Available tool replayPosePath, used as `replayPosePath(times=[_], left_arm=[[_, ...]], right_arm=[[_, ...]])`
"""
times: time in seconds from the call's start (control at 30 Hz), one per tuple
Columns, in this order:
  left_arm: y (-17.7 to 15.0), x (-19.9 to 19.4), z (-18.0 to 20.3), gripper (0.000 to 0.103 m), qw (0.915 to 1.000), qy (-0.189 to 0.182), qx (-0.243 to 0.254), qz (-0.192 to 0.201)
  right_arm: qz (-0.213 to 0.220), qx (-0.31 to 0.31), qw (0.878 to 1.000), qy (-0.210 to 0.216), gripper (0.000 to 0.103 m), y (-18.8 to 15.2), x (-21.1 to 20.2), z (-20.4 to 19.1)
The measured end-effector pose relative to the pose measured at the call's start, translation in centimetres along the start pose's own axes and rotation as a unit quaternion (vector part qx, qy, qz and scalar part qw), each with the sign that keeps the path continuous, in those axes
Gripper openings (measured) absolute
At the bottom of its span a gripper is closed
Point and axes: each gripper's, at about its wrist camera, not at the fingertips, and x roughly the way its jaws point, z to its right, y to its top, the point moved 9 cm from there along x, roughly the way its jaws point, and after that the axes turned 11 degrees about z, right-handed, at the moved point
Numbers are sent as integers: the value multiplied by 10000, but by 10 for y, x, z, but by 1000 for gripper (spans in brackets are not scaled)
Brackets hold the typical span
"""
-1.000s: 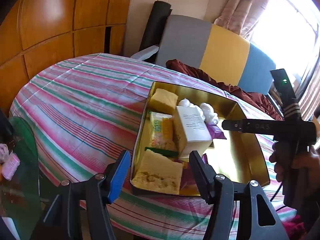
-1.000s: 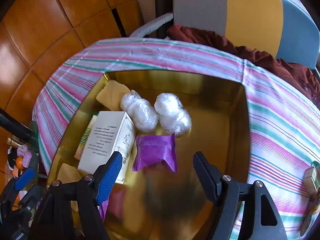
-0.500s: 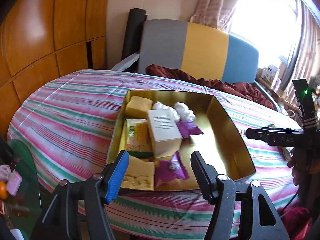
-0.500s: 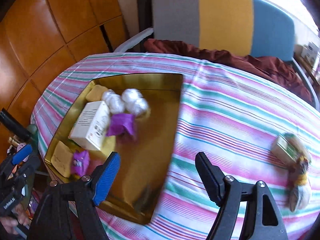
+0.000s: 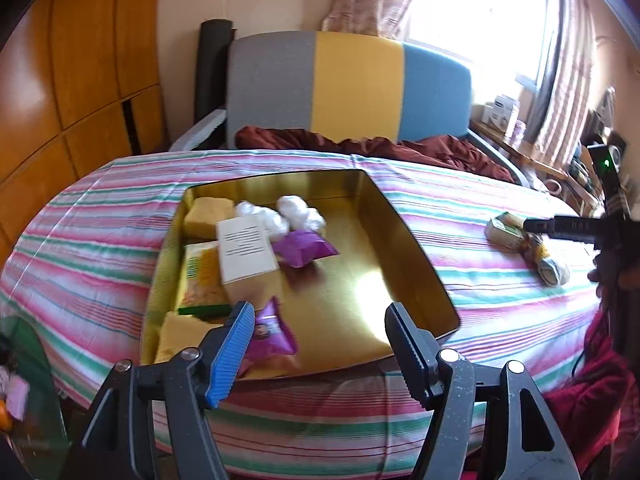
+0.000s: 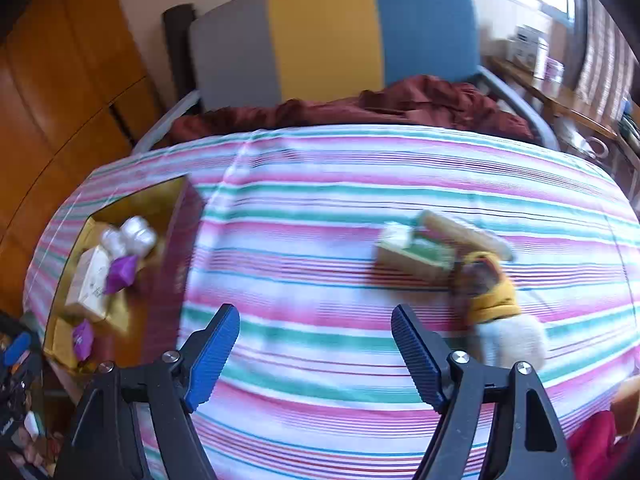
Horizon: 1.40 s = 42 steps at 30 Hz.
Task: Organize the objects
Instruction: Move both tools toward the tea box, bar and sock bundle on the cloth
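Note:
A gold tin tray (image 5: 416, 268) sits on the striped tablecloth and holds a white box (image 5: 245, 249), yellow sponges (image 5: 208, 212), two white wrapped balls (image 5: 296, 210), purple packets (image 5: 304, 247) and a green-yellow packet (image 5: 200, 276). My left gripper (image 5: 320, 344) is open and empty at the tray's near edge. My right gripper (image 6: 316, 352) is open and empty above the cloth, right of the tray (image 6: 176, 200). A small green-beige box (image 6: 416, 254), a beige roll (image 6: 464, 232) and a yellow-and-white bundle (image 6: 496, 312) lie on the cloth ahead right of it.
A grey, yellow and blue chair back (image 5: 352, 88) with maroon cloth (image 5: 360, 146) stands behind the table. Wooden panels (image 5: 60, 80) are at left. A glass side table (image 5: 24, 380) with small items is at lower left. The right gripper's body (image 5: 576, 226) shows at the left view's right edge.
My right gripper has swung right, from over the tray to over the cloth near the loose items. My left gripper has pulled back from the tray.

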Motion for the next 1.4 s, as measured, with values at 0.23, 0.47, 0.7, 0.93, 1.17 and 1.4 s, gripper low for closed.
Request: replayPosePath(times=[0.23, 0.47, 0.7, 0.93, 1.17, 1.4], left_arm=[[5, 11, 41, 69, 9988, -355, 331, -63], [2, 25, 87, 69, 9950, -726, 638, -253], [-5, 35, 133, 69, 9887, -1085, 951, -415], [-12, 47, 158, 69, 9836, -1279, 1113, -613], [-4, 63, 180, 71, 9793, -1431, 1265, -673], [10, 94, 216, 75, 9743, -1528, 1441, -808]], right_arm=[[307, 1284, 9876, -850, 80, 7, -2, 113], [395, 3615, 9244, -1153, 81, -28, -8, 206], [129, 3501, 9340, -702, 84, -27, 8, 184], [-282, 3017, 9509, -625, 84, -31, 23, 164], [-327, 3155, 9460, -667, 84, -35, 23, 172], [-183, 3497, 9351, -539, 84, -35, 18, 180]])
